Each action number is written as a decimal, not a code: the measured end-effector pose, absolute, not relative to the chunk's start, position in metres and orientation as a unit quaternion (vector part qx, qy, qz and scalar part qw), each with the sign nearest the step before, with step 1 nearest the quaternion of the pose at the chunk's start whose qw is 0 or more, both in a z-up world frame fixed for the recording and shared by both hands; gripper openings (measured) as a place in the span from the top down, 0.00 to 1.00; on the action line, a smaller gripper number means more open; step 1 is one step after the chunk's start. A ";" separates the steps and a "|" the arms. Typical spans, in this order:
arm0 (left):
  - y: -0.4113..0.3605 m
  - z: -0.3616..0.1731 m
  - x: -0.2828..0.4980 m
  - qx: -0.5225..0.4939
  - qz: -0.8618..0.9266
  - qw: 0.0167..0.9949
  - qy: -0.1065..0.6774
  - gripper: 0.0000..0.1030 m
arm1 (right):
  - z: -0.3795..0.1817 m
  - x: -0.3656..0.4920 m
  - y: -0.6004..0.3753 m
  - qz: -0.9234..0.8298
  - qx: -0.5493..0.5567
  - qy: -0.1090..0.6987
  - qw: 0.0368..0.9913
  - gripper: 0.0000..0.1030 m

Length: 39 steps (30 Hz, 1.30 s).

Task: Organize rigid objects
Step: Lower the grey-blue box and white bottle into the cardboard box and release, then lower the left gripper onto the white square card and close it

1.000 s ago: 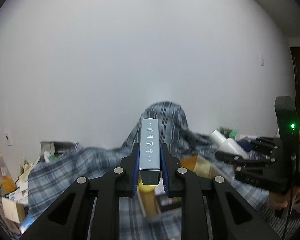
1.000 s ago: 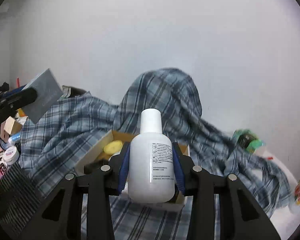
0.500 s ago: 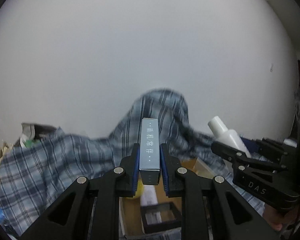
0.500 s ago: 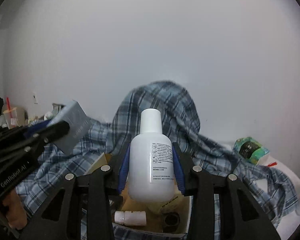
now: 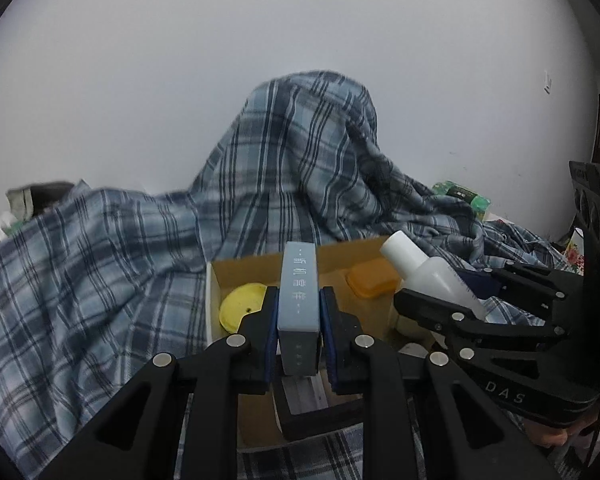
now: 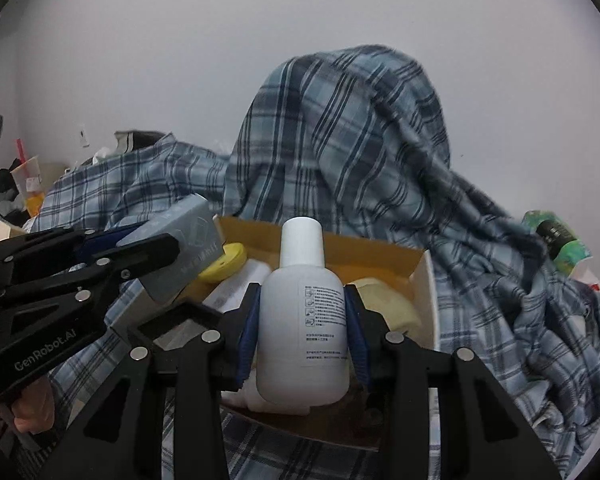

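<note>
My left gripper (image 5: 299,312) is shut on a slim grey box (image 5: 299,296) with pale lettering, held over an open cardboard box (image 5: 244,266). My right gripper (image 6: 303,316) is shut on a white plastic bottle (image 6: 303,312) with a white cap, held over the same cardboard box (image 6: 380,248). In the right wrist view the left gripper (image 6: 140,252) and its grey box (image 6: 188,236) show at left. In the left wrist view the right gripper (image 5: 480,300) and its bottle (image 5: 428,272) show at right. Inside the box lie a yellow round lid (image 5: 240,306), an orange piece (image 5: 370,280) and a black frame (image 5: 320,420).
A blue plaid cloth (image 5: 100,280) covers the surface and rises into a hump (image 6: 340,140) behind the box. A green packet (image 6: 556,240) lies at right. A drink cup with a red straw (image 6: 28,184) and clutter stand at far left. A white wall is behind.
Both grippers have come down and forward toward the cardboard box, which now fills the lower middle of both views. Both still hold their objects.
</note>
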<state>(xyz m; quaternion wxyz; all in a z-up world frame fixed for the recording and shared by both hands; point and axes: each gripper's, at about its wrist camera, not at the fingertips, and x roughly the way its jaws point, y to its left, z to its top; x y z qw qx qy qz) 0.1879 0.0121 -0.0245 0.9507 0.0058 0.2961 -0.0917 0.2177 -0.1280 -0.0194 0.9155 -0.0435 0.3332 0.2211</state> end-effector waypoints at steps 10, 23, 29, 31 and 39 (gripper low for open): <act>0.004 -0.011 0.172 0.032 -0.072 0.964 0.254 0.50 | -0.025 0.215 -0.124 0.229 -0.054 0.325 0.916 0.26; 0.018 0.039 0.111 0.037 -0.067 0.977 0.201 0.50 | 0.025 0.191 -0.142 0.200 -0.033 0.280 0.938 0.25; 0.020 0.037 0.077 0.025 -0.074 0.975 0.206 0.50 | 0.040 0.166 -0.158 0.196 -0.022 0.273 0.942 0.25; 0.021 0.033 0.070 0.015 -0.076 0.974 0.214 0.50 | 0.042 0.155 -0.163 0.197 -0.019 0.272 0.942 0.25; 0.023 0.003 0.060 -0.024 -0.066 0.963 0.261 0.50 | 0.032 0.126 -0.176 0.199 -0.010 0.289 0.936 0.25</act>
